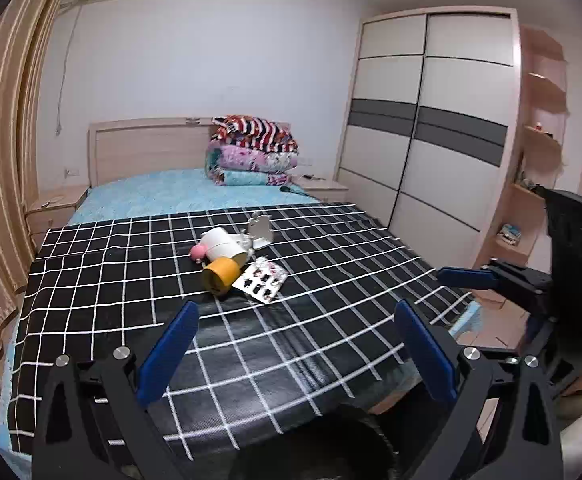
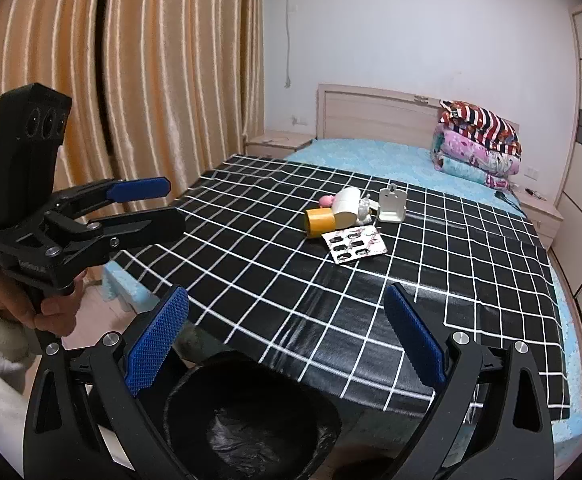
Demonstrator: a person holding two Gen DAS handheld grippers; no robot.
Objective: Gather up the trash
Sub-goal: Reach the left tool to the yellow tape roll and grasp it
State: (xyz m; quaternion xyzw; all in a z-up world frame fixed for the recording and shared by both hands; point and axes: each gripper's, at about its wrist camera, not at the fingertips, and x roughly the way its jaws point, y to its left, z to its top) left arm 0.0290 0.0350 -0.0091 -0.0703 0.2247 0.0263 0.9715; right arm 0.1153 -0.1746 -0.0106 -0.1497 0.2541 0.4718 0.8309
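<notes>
A small heap of items lies mid-bed on the black checked sheet [image 1: 291, 340]: a yellow tape roll [image 1: 219, 275], a white paper roll [image 1: 223, 245], a pink ball [image 1: 198, 252], a blister pack [image 1: 261, 279] and a white plastic holder [image 1: 261, 231]. In the right wrist view they show as tape roll [image 2: 319, 221], paper roll [image 2: 347, 206], blister pack [image 2: 354, 244] and holder [image 2: 391, 204]. A black-lined trash bin [image 2: 247, 420] stands at the bed's foot. My left gripper [image 1: 297, 312] is open and empty, short of the heap. My right gripper [image 2: 287, 300] is open and empty above the bin.
Folded quilts [image 1: 253, 150] are stacked by the headboard. A wardrobe [image 1: 431, 120] stands on the right, curtains [image 2: 131, 80] on the left, and bedside tables [image 1: 51, 210] flank the bed. The other gripper shows in each view, the right one [image 1: 491, 280] and the left one [image 2: 143, 208].
</notes>
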